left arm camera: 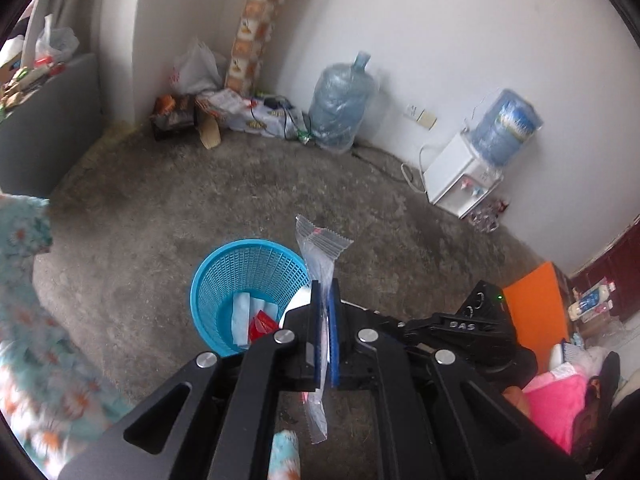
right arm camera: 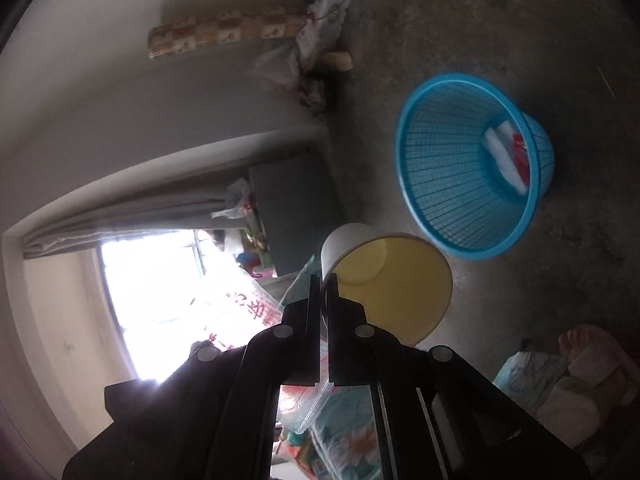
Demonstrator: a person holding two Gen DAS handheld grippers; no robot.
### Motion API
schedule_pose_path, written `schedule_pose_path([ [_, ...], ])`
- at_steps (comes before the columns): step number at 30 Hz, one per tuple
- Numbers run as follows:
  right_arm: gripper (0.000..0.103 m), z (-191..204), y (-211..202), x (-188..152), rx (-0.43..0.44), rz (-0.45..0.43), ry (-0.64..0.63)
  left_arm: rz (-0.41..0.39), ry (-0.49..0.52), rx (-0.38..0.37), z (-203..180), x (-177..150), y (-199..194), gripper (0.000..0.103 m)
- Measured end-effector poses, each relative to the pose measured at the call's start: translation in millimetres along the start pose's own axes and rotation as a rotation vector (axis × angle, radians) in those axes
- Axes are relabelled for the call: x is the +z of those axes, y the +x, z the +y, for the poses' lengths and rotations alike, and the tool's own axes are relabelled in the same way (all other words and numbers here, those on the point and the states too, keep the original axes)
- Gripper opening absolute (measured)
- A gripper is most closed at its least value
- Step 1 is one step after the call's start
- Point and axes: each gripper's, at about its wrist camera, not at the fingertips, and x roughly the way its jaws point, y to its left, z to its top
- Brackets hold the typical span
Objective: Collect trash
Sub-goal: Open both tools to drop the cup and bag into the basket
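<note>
Bare concrete floor (left arm camera: 200,200). Your left hand-held gripper (left arm camera: 325,292) pinches a clear wrapper (left arm camera: 318,256); the right hand-held gripper (right arm camera: 324,284) clamps a paper cup (right arm camera: 384,280). Centre each above the blue basket (left arm camera: 208,280) just ahead before letting go.

Bare concrete floor (left arm camera: 200,200) all around the open-topped blue basket (left arm camera: 224,268).

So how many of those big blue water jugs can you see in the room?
2. One big blue plastic water jug stands on the floor against the far wall; the other sits upturned on the white dispenser to its right. More may be hidden outside the view.
</note>
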Motion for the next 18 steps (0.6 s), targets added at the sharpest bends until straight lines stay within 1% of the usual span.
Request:
schedule_pose_path([
  [2,0.003,-12,15,16,-0.017,0.006,0.029,0.014,0.002,0.016,3,7,24,0.003],
  [3,0.007,-21,27,23,-0.019,0.026,0.055,0.022,-0.005,0.028,8,11,38,0.004],
  [4,0.026,-30,37,32,-0.03,0.041,0.08,0.031,-0.012,0.04,12,12,48,0.008],
  [5,0.045,-42,49,43,-0.056,0.053,0.101,0.047,-0.02,0.05,17,13,61,0.023],
  [6,0.07,-52,59,53,-0.095,0.059,0.117,0.073,-0.029,0.069,21,13,74,0.033],
  [7,0.07,-69,66,58,-0.17,0.059,0.146,0.099,-0.041,0.101,26,13,84,0.045],
  [8,0.07,-84,70,60,-0.239,0.073,0.188,0.114,-0.053,0.121,30,12,90,0.046],
  [9,0.07,-92,72,61,-0.275,0.077,0.21,0.123,-0.063,0.128,33,9,94,0.046],
  [10,0.07,-99,72,58,-0.283,0.082,0.224,0.121,-0.071,0.127,35,7,94,0.048],
  [11,0.07,-103,70,55,-0.274,0.083,0.223,0.114,-0.076,0.128,36,4,91,0.051],
  [12,0.07,-104,66,52,-0.262,0.081,0.213,0.102,-0.072,0.13,37,1,87,0.051],
  [16,0.07,-90,53,43,-0.231,0.069,0.128,0.05,-0.051,0.163,37,-3,69,0.052],
  [18,0.07,-75,47,41,-0.208,0.065,0.1,0.012,-0.056,0.158,34,-2,50,0.052],
])
